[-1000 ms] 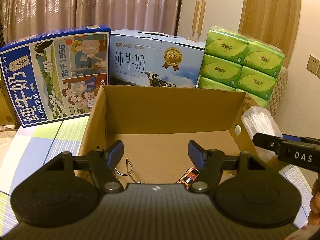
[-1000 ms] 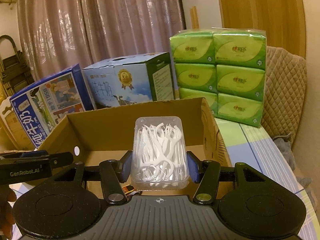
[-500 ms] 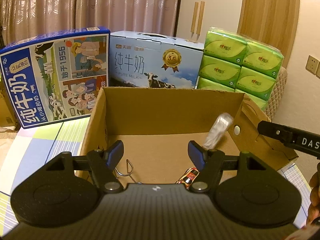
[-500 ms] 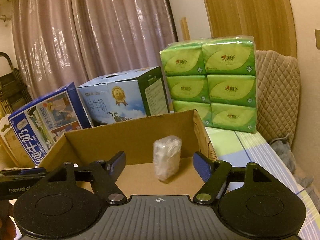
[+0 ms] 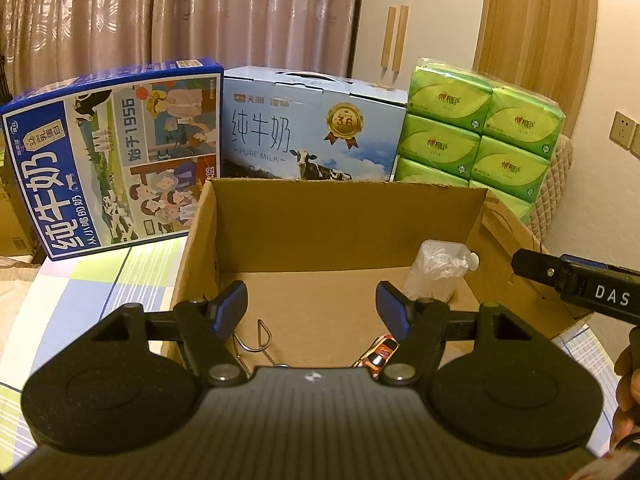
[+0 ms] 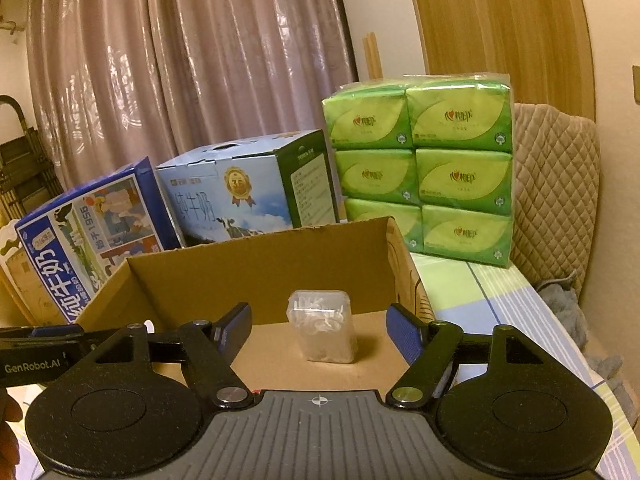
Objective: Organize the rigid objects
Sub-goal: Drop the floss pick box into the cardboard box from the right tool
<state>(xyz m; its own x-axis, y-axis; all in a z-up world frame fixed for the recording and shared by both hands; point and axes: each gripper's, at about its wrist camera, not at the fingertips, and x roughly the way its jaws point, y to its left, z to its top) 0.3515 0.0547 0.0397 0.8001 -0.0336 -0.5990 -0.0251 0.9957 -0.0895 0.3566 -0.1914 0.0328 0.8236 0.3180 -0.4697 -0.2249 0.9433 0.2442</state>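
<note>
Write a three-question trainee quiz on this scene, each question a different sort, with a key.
1. True or false: the right tool grips the clear floss-pick case.
2. Where does the case stand? A) on the striped cloth B) inside the cardboard box C) atop the green tissue packs
3. Fill in: the left wrist view shows a small toy ____ in the box near the left tool.

Key: 1 false; 2 B; 3 car

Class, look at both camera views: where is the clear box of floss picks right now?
The floss box stands inside the cardboard box, on its floor near the right wall. In the left view it is right of the toy car.
</note>
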